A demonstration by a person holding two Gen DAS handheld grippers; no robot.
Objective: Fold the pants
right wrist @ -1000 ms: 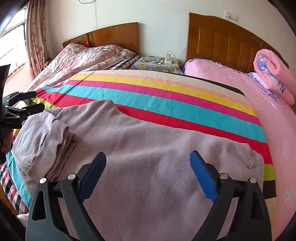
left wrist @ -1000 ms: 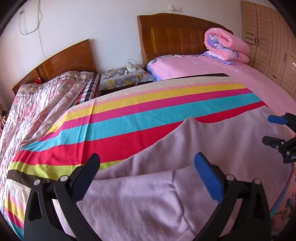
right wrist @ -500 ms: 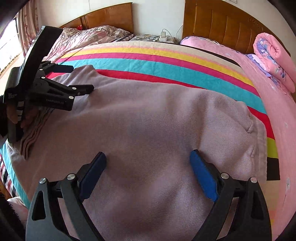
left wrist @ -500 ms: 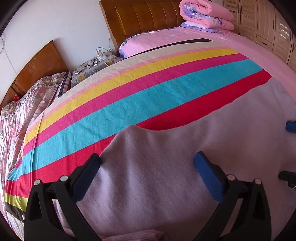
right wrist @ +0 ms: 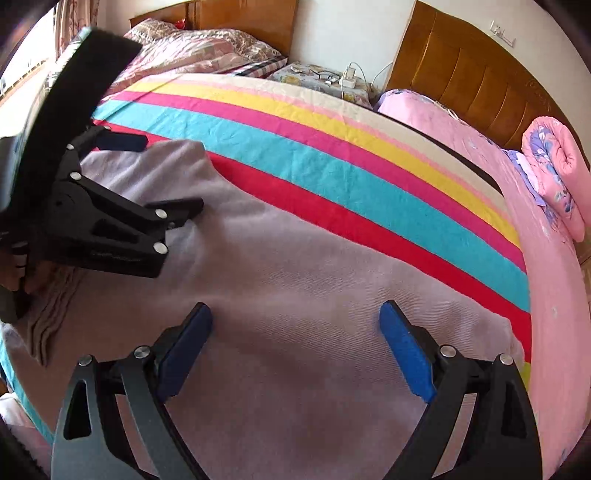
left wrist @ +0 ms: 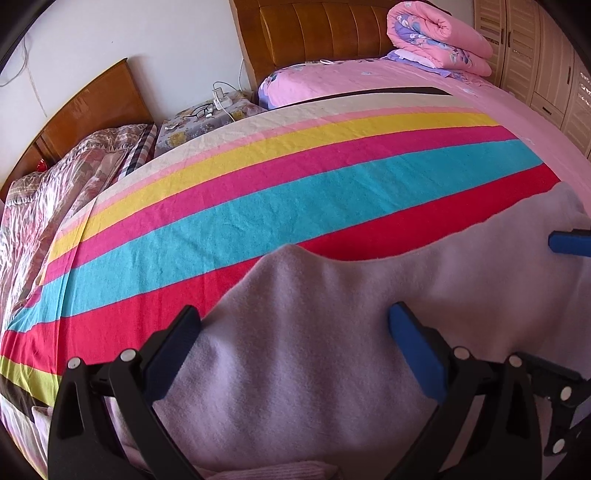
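the left gripper (left wrist: 295, 343) is spread wide over the pale lilac pants (left wrist: 332, 369), pinching nothing. the right gripper (right wrist: 295, 343) is likewise spread apart above the same cloth, empty. the pants lie flat across the near part of the striped blanket (right wrist: 332, 155), their far edge along the red stripe, a bunched ribbed part at the left in the right wrist view. behind stand a bedside table (left wrist: 207, 118), wooden headboard (right wrist: 472, 74) and rolled pink quilt (left wrist: 439, 37).

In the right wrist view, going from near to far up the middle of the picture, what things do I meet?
right tongs → lilac pants → striped blanket → cluttered bedside table → white wall
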